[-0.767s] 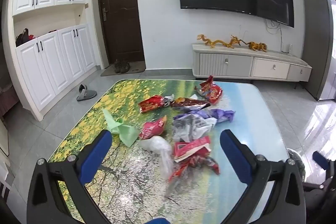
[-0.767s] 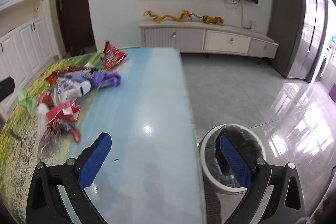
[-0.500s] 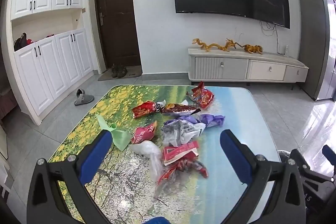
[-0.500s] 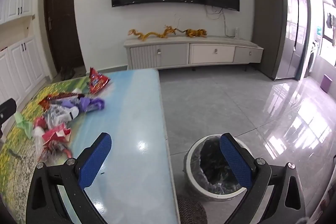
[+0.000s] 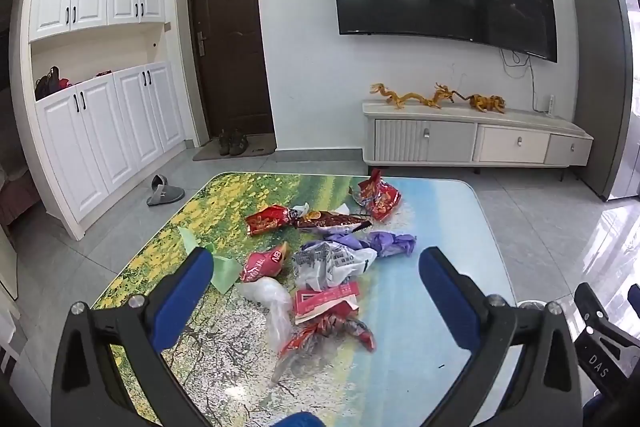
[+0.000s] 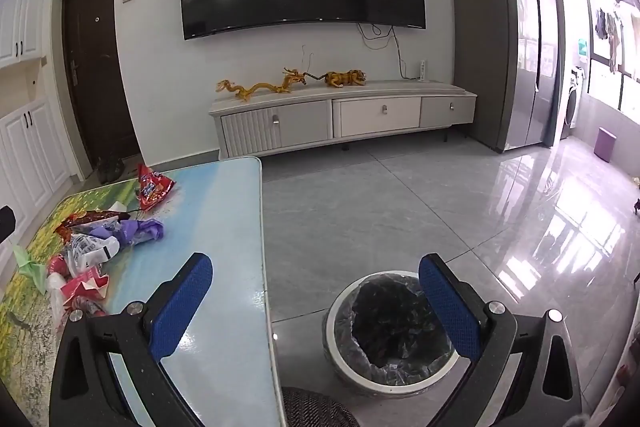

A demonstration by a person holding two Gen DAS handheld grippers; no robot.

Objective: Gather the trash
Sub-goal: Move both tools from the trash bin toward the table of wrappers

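A: Gripper states?
B: Left hand-held gripper (image 5: 316, 275) released, empty, above the wrappers (image 5: 320, 267) piled mid-table (image 5: 440, 227). Right hand-held gripper (image 6: 316, 279) released, empty, bin (image 6: 390, 327) on floor right of table.

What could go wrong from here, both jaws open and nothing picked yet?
1. The trash pile is tangled: the clear plastic bag lies against the red carton, so one grab may drag neighbours along.
2. The bin stands on the floor beside the table, off its edge; light wrappers could miss it when dropped.
3. The green wrapper lies partly behind a finger of the left gripper and could be overlooked.
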